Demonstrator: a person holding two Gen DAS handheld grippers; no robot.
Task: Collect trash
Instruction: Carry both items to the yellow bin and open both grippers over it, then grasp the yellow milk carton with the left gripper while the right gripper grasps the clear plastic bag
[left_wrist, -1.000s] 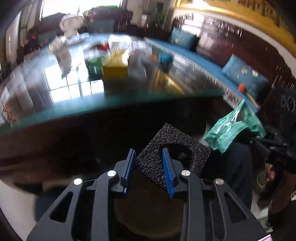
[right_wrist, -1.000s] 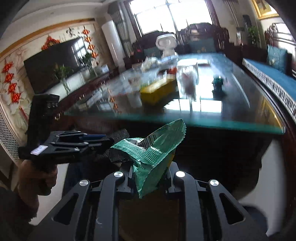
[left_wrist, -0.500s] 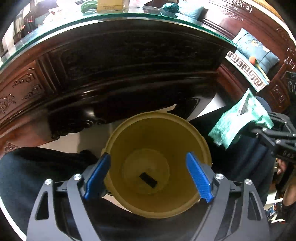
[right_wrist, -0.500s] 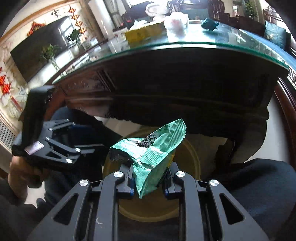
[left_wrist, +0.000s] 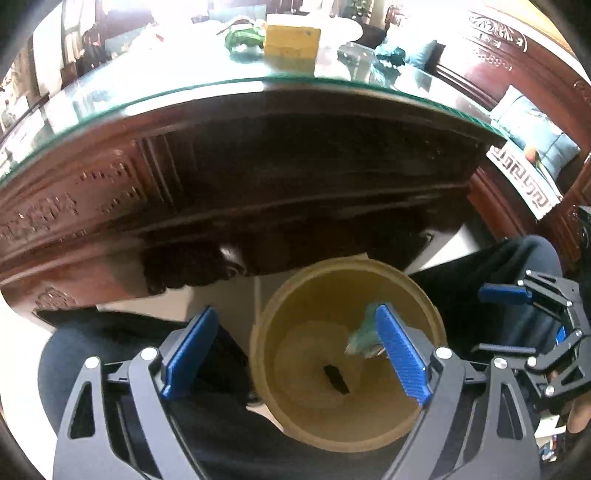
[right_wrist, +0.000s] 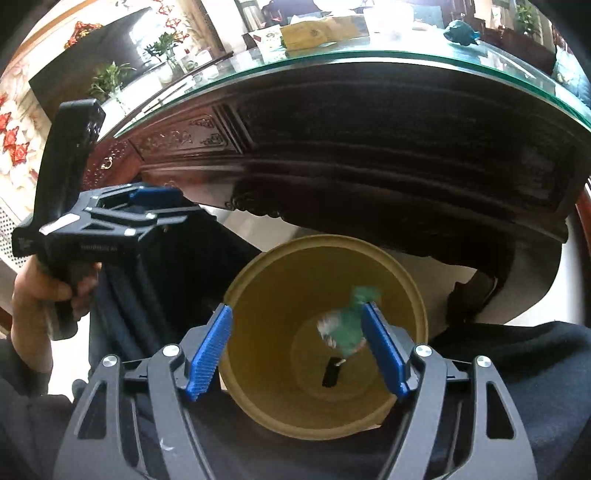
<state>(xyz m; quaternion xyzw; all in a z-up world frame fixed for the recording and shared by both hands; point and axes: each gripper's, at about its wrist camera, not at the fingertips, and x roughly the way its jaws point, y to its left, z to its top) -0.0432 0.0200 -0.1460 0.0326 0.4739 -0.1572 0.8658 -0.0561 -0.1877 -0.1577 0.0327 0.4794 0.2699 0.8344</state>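
The round yellow plastic waste bin (right_wrist: 325, 332) stands on the floor below the edge of the glass-topped dark carved wooden desk (right_wrist: 369, 147), between the person's dark-trousered legs, and everything here is placed against it. The right hand-held gripper (right_wrist: 295, 350) hangs directly over the bin's mouth; its jaws have just been opening, and the crumpled green foil snack wrapper (right_wrist: 347, 325) now lies free below them, blurred, inside the bin near its far-right wall and brushing past the right blue pad, no longer pressed. A small black rectangular scrap (right_wrist: 332, 371) lies flat on the bin's bottom, its long axis running toward the bin's near-left side.

The left hand-held gripper (left_wrist: 295, 354) is also released, its jaws spread wide and nothing between them; it sits over the bin's left rim, so the bin lies ahead and slightly right of it.

More litter, a green wrapper (left_wrist: 242, 35) beside a yellow box (left_wrist: 291, 42), sits on the desk above and beyond the bin. Judging from this, both hands are free for the next pickup, and the left seems slightly nearer that side.
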